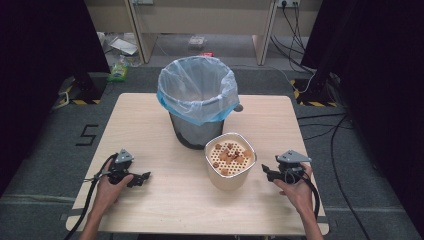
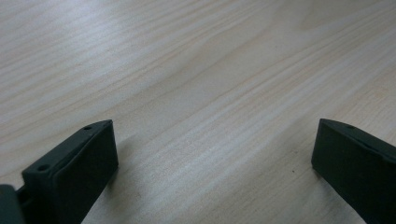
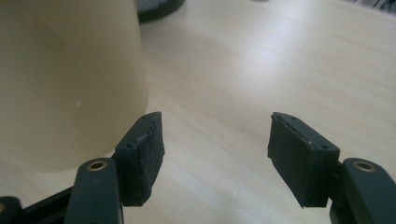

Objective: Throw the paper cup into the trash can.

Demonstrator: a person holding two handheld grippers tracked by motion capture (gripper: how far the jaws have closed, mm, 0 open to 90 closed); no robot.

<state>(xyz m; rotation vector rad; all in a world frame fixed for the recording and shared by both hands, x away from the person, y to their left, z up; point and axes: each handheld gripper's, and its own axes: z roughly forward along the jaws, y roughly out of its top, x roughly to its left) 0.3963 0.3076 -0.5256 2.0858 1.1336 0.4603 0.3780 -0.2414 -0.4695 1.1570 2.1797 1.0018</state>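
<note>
Right tool (image 1: 266,173) of mine wide open, empty, cream container (image 1: 230,160) just beside its left jaw.

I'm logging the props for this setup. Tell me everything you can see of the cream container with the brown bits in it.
The cream container is a rounded-square tub that looks like plastic, with smooth walls tapering toward the base. It stands upright on the wooden table, just in front of the bin. Inside sits a perforated insert holding small orange-brown chunks. The right hand-held gripper waits open beside it, not touching.
</note>
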